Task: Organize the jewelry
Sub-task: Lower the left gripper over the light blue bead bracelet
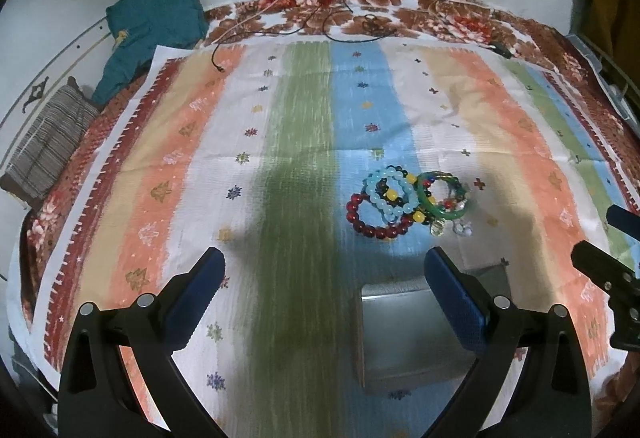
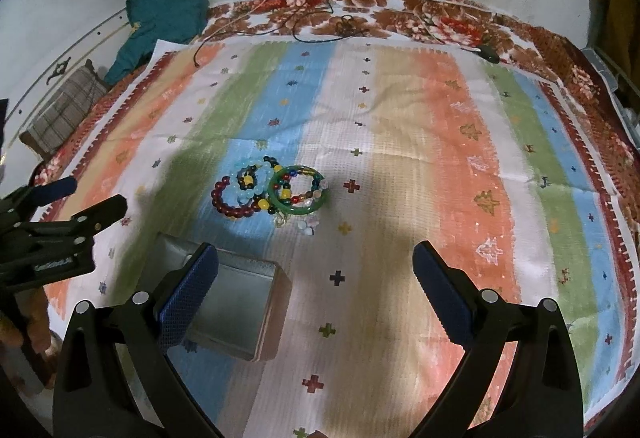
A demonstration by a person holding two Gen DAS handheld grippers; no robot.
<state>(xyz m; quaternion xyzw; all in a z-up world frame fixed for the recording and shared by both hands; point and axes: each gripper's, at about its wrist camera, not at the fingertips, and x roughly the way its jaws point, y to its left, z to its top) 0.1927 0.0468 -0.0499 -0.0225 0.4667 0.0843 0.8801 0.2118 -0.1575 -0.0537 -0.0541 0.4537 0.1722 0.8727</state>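
Left tool (image 1: 324, 290), right tool (image 2: 316, 278) spread wide; bracelets (image 2: 268, 194) beyond box (image 2: 236, 310).

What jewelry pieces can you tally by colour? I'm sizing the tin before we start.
Dark red bead bracelet: 1
Pale blue bead bracelet: 1
Solid green bangle: 1
Mixed-colour bead bracelets, overlapping so the count is uncertain: about 2
Clear crystal pieces: unclear, 1 cluster
Total: about 6, all outside the tin.
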